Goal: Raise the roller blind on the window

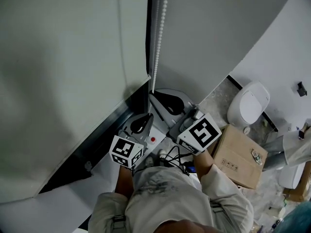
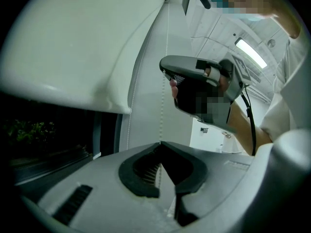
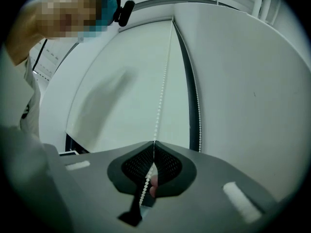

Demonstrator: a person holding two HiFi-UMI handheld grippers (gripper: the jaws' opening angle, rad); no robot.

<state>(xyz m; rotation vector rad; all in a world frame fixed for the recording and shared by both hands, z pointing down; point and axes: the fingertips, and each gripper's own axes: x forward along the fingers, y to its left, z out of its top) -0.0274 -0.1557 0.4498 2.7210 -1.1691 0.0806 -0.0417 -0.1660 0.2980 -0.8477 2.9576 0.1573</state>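
To draw up the roller blind [image 1: 73, 81], hanging low over the window [image 1: 68, 176], pinches the bead chain [image 1: 158, 33] in the right hand-held gripper [image 3: 154, 144]; seemingly clamps a lower stretch in the left hand-held gripper [image 2: 162, 143], keeping it taut for hand-over-hand pulls.

Right gripper [image 3: 154, 143] higher than left gripper [image 2: 161, 143]; both roughly level, jaws of each pinched on chain [image 3: 163, 91]; forearms reach forward.
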